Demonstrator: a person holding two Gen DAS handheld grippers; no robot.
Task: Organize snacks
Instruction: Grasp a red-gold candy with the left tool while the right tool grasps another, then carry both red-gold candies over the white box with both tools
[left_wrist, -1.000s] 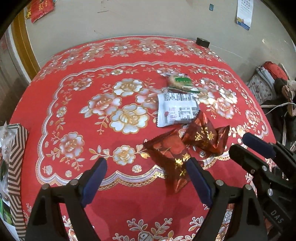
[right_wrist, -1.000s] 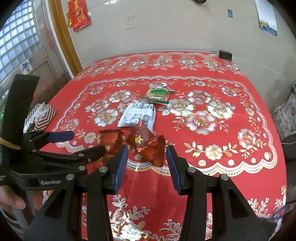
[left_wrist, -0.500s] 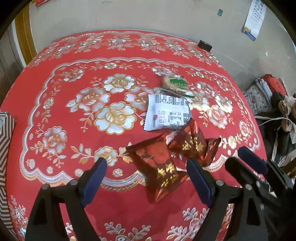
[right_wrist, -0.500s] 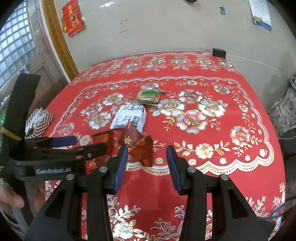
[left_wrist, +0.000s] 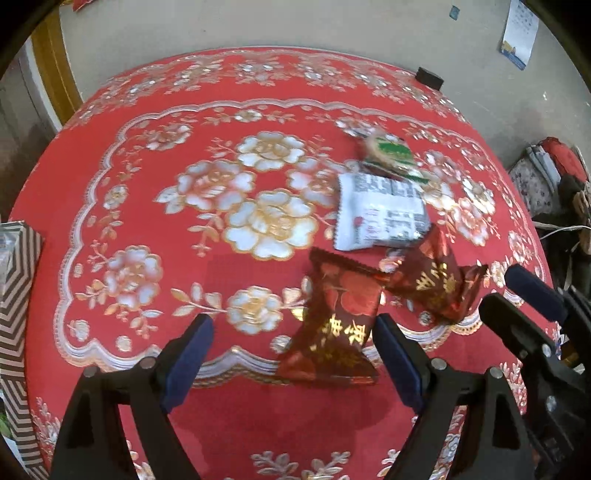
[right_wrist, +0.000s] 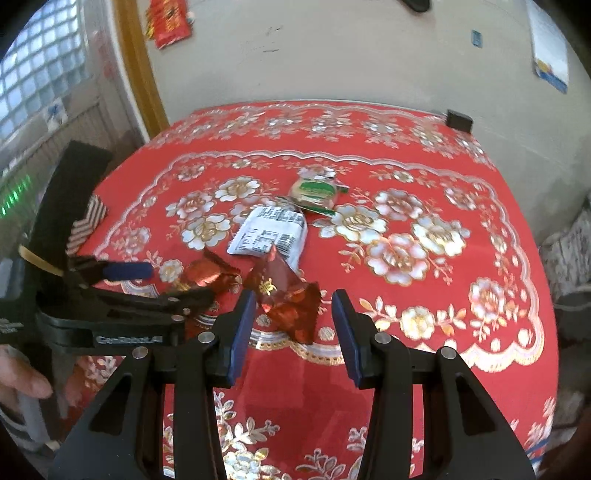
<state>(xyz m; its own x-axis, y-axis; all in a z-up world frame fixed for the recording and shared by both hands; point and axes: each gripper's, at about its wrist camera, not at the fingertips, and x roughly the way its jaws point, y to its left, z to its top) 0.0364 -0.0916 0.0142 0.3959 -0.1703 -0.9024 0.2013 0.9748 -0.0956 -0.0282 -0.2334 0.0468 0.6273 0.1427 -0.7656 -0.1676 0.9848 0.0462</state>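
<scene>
Four snacks lie on the red flowered tablecloth (left_wrist: 110, 184). A red foil packet (left_wrist: 340, 317) lies flat between my left gripper's (left_wrist: 291, 354) wide open fingers, close to the right one. A second red packet (left_wrist: 439, 284) (right_wrist: 288, 295) sits just beyond my right gripper (right_wrist: 293, 328), which stands open with a narrower gap and nothing pressed between the pads. Behind them are a white printed packet (left_wrist: 380, 214) (right_wrist: 269, 234) and a green-labelled snack (left_wrist: 391, 153) (right_wrist: 314, 190). Each gripper shows in the other's view: the right gripper (left_wrist: 524, 306) and the left gripper (right_wrist: 147, 284).
A striped box (left_wrist: 14, 295) (right_wrist: 86, 221) stands at the table's left edge. A small black object (left_wrist: 430, 77) sits at the far edge by the wall. Bags (left_wrist: 546, 173) lie on the floor to the right. A person's hand (right_wrist: 22, 376) holds the left gripper.
Both grippers have rolled slightly, so the views sway. The jaws keep their gaps and the snacks lie where they were.
</scene>
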